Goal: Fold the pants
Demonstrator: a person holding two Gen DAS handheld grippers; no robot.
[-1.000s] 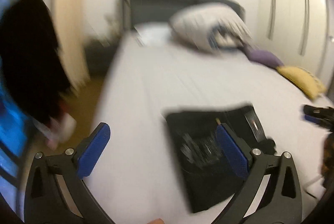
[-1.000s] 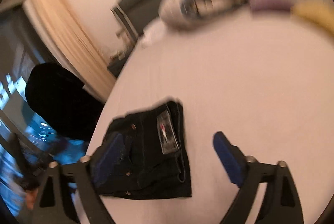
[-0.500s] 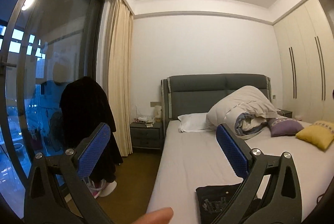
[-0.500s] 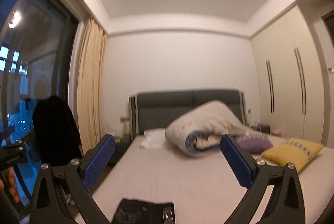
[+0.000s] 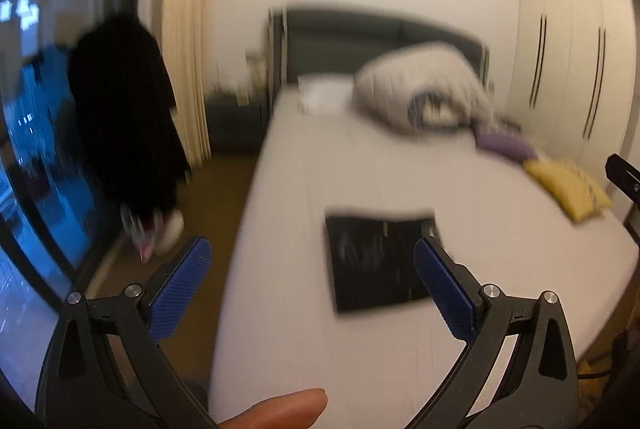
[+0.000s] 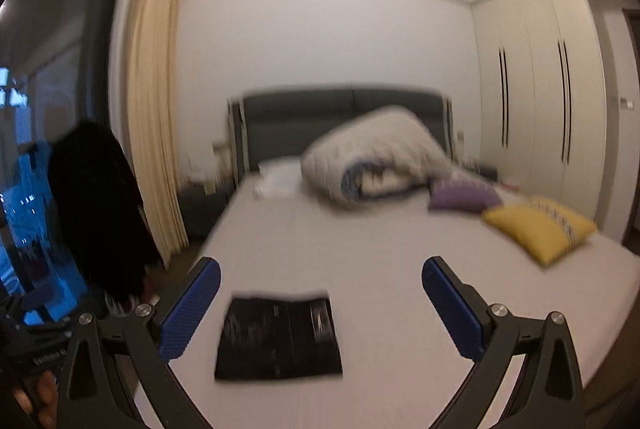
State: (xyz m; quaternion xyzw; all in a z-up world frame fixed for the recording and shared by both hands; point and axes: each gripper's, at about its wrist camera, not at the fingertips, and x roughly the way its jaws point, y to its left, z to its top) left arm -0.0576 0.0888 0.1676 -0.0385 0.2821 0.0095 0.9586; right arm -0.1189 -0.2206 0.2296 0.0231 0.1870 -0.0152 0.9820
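Observation:
The black pants (image 5: 378,263) lie folded into a flat rectangle on the white bed (image 5: 400,181) near its foot end; they also show in the right wrist view (image 6: 280,337). My left gripper (image 5: 312,289) is open and empty, held back from the bed and above the pants. My right gripper (image 6: 320,309) is open and empty, also apart from the pants. Both views are blurred by motion.
A rolled duvet (image 6: 376,157), a purple pillow (image 6: 464,197) and a yellow pillow (image 6: 536,229) lie at the head and right side of the bed. A dark garment (image 5: 124,117) hangs by the window on the left. Wardrobes (image 6: 536,101) stand on the right.
Both grippers swung up toward the room and have tilted back down toward the bed. The folded pants are back in view and lie as before. Both grippers stayed open.

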